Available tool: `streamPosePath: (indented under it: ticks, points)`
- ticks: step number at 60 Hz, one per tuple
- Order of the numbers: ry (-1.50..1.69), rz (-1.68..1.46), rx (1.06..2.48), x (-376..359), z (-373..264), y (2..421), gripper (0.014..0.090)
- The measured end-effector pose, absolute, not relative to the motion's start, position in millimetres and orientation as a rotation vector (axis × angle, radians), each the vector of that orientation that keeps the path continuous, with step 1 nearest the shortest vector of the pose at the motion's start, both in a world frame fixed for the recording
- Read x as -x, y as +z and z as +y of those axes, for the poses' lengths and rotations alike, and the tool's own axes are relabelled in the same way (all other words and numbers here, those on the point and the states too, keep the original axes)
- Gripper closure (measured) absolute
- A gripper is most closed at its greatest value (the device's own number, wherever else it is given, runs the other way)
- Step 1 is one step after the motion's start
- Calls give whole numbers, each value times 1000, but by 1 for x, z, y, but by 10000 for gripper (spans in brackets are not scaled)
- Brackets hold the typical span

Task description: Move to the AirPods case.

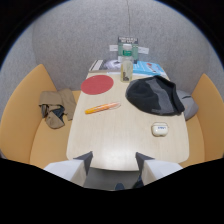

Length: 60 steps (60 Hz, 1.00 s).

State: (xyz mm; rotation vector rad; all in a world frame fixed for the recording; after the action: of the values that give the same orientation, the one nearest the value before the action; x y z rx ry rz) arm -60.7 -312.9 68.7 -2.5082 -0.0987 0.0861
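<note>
The white AirPods case [159,129] lies on the light wooden table [120,140], near its right edge, ahead of my right finger and off to the right. My gripper [114,161] hovers over the table's near edge, open, with nothing between its dark fingers [84,161]. A wide stretch of bare tabletop separates the fingers from the case.
A black cap [153,95] lies just beyond the case. An orange pen [101,108] and a red round pad [97,84] sit left of centre. Magazines [111,64], a small bottle [125,71] and a stand [128,49] are at the far end. Clothing [56,108] rests on the orange bench at left.
</note>
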Motion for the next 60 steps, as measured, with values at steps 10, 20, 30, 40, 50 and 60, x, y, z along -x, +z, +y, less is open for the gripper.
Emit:
streamPosePath:
  ticks: [10, 20, 30, 40, 50, 60]
  points:
    - [82, -99, 2503, 59, -309, 63, 174]
    - [86, -102, 2505, 59, -309, 62, 172]
    - [82, -101, 2508, 54, -310, 64, 172]
    - [48, -102, 2517, 21, -320, 59, 172]
    - [-7, -61, 2545, -24, -331, 50, 175]
    - [-59, -27, 2550, -63, -329, 40, 175]
